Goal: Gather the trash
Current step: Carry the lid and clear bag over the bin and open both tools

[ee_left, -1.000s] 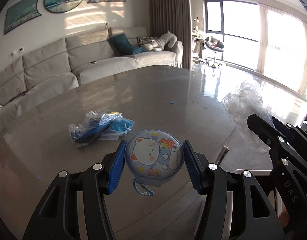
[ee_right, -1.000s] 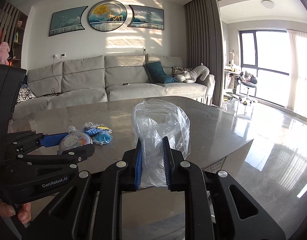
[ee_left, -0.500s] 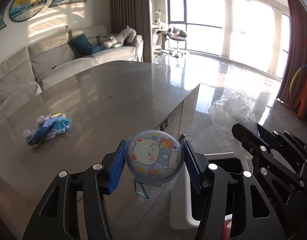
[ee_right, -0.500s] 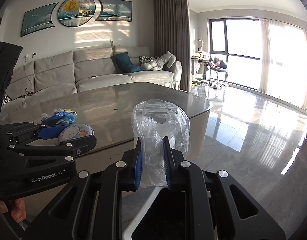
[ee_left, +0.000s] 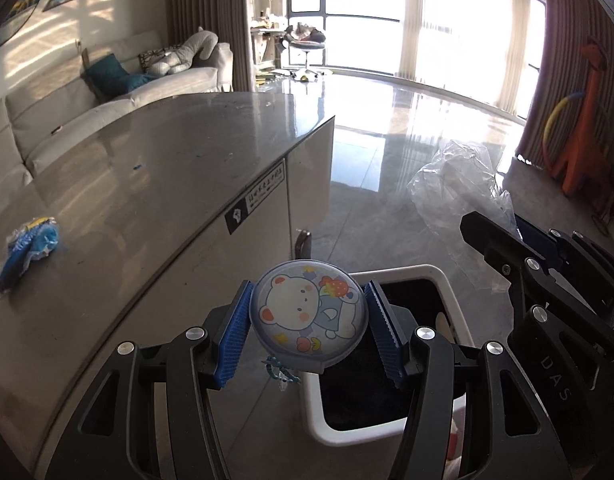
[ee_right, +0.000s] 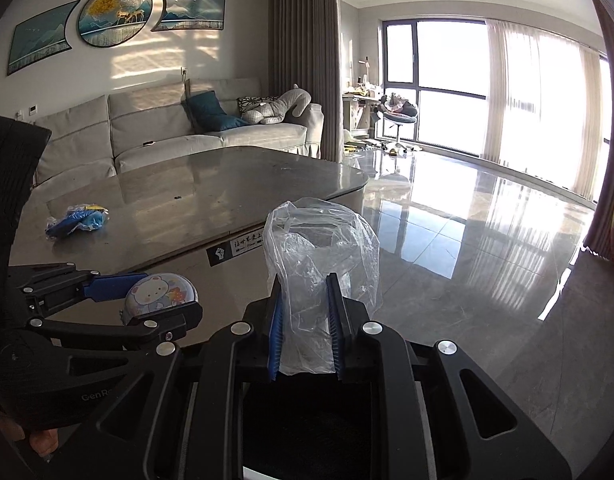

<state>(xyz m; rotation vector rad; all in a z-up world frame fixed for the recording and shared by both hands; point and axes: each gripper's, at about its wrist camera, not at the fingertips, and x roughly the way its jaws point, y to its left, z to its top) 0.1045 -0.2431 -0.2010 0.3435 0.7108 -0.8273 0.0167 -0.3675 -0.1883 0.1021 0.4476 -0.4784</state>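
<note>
My left gripper (ee_left: 307,332) is shut on a round case with a cartoon bear (ee_left: 307,316), a small blue cord dangling under it. It hangs past the table's edge, over the near left rim of a white bin (ee_left: 447,284) with a dark inside on the floor. In the right wrist view, my right gripper (ee_right: 305,320) is shut on a crumpled clear plastic bag (ee_right: 319,260), just right of the left gripper (ee_right: 155,300) and its case (ee_right: 159,294). The bag (ee_left: 455,184) and right gripper (ee_left: 507,236) also show in the left view. A blue wrapper (ee_left: 27,248) lies on the table.
The grey stone table (ee_left: 147,180) ends at a rounded corner next to the bin. Glossy floor tiles (ee_right: 467,240) stretch to the windows. A grey sofa (ee_right: 167,128) stands behind the table, an orange toy (ee_left: 583,152) at far right. A person's hand (ee_right: 43,444) shows at lower left.
Both grippers have swung right and sunk, from over the tabletop to past its edge, above the bin. The blue wrapper has slid to the left of the views. Both grips are unchanged.
</note>
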